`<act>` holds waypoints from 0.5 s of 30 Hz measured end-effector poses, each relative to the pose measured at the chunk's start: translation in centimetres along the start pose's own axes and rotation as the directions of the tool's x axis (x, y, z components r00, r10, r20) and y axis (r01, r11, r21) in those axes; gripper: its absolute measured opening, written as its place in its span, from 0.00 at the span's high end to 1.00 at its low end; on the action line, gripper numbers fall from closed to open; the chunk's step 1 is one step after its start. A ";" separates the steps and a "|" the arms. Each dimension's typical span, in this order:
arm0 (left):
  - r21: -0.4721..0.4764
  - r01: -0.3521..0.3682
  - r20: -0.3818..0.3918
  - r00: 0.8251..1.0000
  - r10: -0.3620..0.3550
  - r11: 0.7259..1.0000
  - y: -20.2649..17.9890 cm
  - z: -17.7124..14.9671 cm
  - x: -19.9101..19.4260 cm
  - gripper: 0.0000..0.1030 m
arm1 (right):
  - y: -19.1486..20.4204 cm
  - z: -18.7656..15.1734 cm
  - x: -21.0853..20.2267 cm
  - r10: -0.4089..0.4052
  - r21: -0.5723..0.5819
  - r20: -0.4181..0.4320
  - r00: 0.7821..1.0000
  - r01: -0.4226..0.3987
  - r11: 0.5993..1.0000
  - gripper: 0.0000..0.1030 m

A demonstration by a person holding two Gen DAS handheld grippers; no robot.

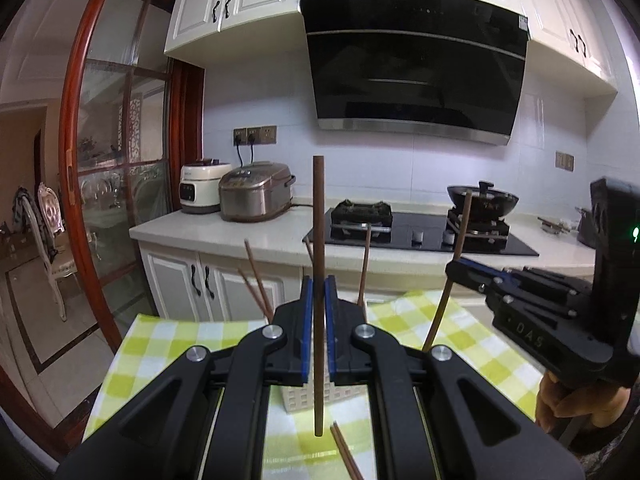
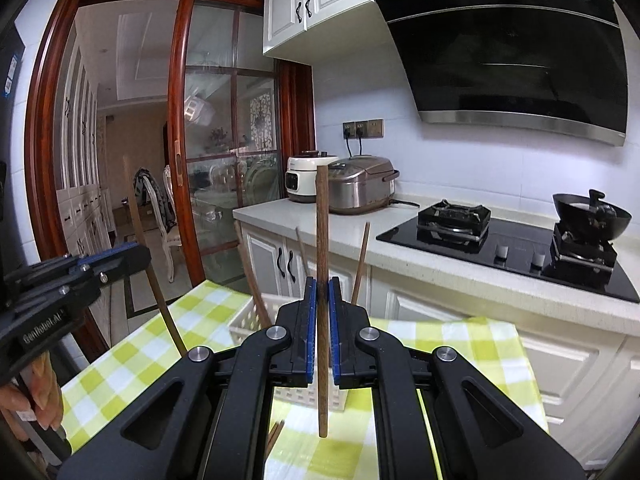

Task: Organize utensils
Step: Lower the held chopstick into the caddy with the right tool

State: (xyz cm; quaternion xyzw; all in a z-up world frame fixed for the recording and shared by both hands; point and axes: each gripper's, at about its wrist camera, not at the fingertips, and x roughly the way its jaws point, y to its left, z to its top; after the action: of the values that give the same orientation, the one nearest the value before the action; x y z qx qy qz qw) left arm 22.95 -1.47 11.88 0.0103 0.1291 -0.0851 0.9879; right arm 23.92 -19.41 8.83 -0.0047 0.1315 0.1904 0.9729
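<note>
Left wrist view looks across a kitchen: a black range hood (image 1: 416, 64) hangs under white cabinets (image 1: 240, 4), above a black gas stove (image 1: 420, 232) with a dark wok (image 1: 482, 197) on its right burner, and two rice cookers (image 1: 256, 192) stand on the counter by a red-framed glass door (image 1: 116, 152). Nearer lies the desk (image 1: 188, 340), covered in a yellow-green checked cloth, with a white slotted utensil basket (image 1: 296, 398) standing on it just beyond the fingers. Several brown chopsticks lean upright in that basket (image 1: 256, 280), and two more lie flat on the cloth (image 1: 344, 452) near the bottom edge. The left gripper (image 1: 319, 312) is pinched narrow on one brown chopstick (image 1: 319, 220), held upright, its lower tip hanging over the cloth in front of the basket. At the right edge the right gripper (image 1: 456, 266) is clamped on a second chopstick (image 1: 460, 232), tilted slightly, with a hand (image 1: 568, 408) around its handle. From the right wrist view, that gripper (image 2: 322, 312) is equally closed on its upright chopstick (image 2: 322, 240), above the basket (image 2: 248, 320).
</note>
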 end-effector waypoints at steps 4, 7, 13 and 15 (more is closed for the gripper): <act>-0.008 0.005 0.028 1.000 -0.005 1.000 0.5 3.0 1.2 0.94 | -0.3 2.2 1.0 -0.004 -0.013 0.021 1.000 0.004 1.000 0.94; -0.004 -0.004 0.054 0.999 0.004 1.000 0.8 4.9 2.0 0.94 | -0.5 3.6 1.5 -0.006 -0.023 0.044 0.999 0.007 1.000 0.94; -0.033 -0.016 0.069 0.997 0.019 0.999 1.6 7.6 5.0 0.94 | -0.9 5.3 3.8 -0.006 -0.030 0.057 0.998 0.008 1.000 0.94; -0.048 -0.020 0.057 0.998 0.023 0.999 1.9 7.6 6.3 0.94 | -1.1 5.3 5.0 -0.003 -0.031 0.043 0.999 0.004 1.000 0.94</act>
State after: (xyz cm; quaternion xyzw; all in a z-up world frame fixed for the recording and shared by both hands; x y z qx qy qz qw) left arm 31.22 -0.92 17.62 -0.0141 0.1023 -0.0717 0.9921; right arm 30.15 -18.22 12.65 -0.0160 0.1075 0.1906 0.9756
